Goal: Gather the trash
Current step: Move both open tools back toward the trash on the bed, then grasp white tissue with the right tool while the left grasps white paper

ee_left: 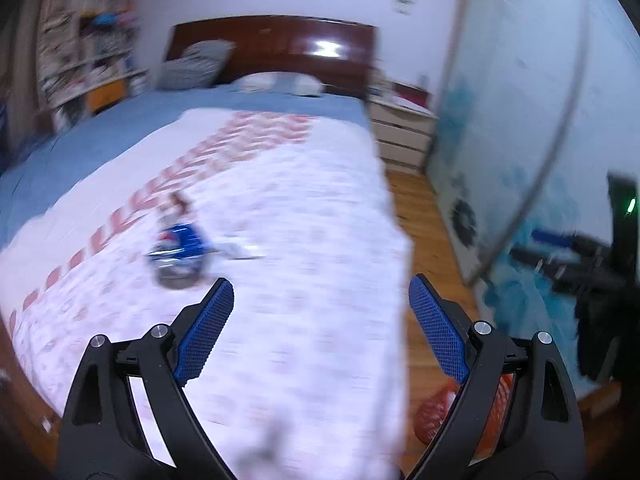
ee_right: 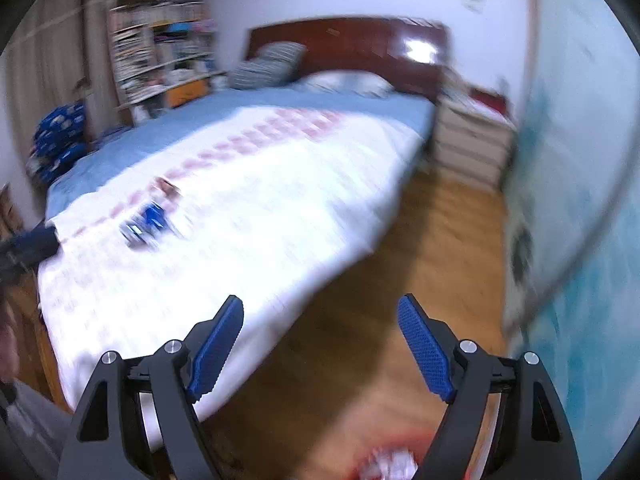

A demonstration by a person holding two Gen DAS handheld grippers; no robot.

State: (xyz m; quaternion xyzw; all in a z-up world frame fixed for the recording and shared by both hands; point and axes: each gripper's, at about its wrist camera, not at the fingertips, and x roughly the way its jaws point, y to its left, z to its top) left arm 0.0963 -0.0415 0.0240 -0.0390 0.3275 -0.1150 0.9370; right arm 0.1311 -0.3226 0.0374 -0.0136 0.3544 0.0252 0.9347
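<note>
A blurred pile of trash, with a blue wrapper (ee_left: 182, 246) and a white scrap beside it, lies on the white patterned bedspread (ee_left: 280, 220). It also shows in the right wrist view (ee_right: 148, 224). My left gripper (ee_left: 322, 296) is open and empty above the bed's near end, right of the trash. My right gripper (ee_right: 320, 316) is open and empty over the bed's edge and the wooden floor (ee_right: 420, 240). A red bag (ee_left: 434, 412) sits on the floor beside the bed, and shows below my right gripper (ee_right: 384, 460) with white scraps in it.
A dark wooden headboard (ee_left: 280, 46) and pillows stand at the far end. A bookshelf (ee_right: 160, 40) is at the left, a white drawer unit (ee_left: 400, 132) at the right. A blue-painted wardrobe door (ee_left: 520, 120) lines the right side.
</note>
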